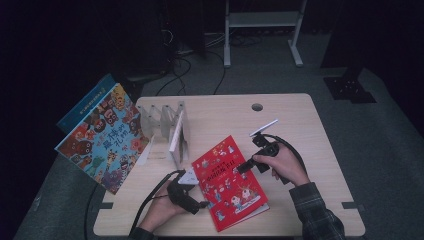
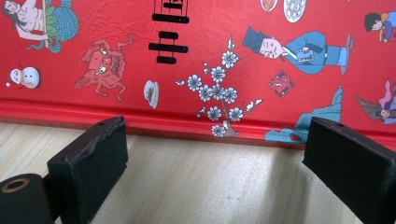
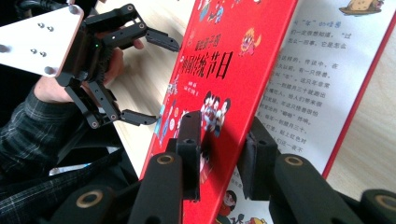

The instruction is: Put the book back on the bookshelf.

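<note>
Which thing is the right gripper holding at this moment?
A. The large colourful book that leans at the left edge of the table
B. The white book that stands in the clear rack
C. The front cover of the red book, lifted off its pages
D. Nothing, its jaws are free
C: in the right gripper view the right gripper pinches the raised cover of the red book, one jaw on each face, with printed pages showing beneath.

Colours and patterns on the table

The book has a red cover printed with cartoon figures, white blossoms and black characters; its inner page is white with black text. Both grippers are black; the table is pale wood.
</note>
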{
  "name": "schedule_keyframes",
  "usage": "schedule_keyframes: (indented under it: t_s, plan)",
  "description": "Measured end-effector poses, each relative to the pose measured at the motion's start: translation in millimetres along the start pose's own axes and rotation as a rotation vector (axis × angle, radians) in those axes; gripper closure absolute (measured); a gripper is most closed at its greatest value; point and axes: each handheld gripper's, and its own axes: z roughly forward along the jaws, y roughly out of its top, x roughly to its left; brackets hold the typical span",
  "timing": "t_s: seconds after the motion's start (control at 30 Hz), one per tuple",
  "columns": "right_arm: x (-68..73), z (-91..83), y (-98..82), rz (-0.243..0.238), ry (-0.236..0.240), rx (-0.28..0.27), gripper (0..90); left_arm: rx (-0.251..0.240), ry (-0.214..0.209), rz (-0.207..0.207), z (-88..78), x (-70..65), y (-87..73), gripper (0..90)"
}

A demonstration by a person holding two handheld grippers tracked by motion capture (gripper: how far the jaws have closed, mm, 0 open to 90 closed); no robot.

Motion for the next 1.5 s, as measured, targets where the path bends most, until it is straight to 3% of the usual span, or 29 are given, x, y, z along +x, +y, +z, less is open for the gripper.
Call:
schedule_keyframes:
  t_s: [0.47,0.73,1.0,1.5]
  plan:
    - [16.0,-1.0,20.1,0.047,-0.032,0.087,76.2,-0.003,0.007,0.003,0.5,-0.9,-0.4,5.3]
    - [18.7,2.2,24.0,0.077,-0.069,0.098,74.9,-0.002,0.011,0.004,0.3,-0.9,-0.7,5.3]
    - [22.7,1.0,27.5,0.069,-0.006,0.094,80.3,0.001,0.009,0.004,0.0,-0.8,-0.4,5.3]
    - [34.7,9.0,34.2,0.055,-0.003,0.103,83.3,-0.003,0.009,0.001,0.1,-0.9,-0.7,5.4]
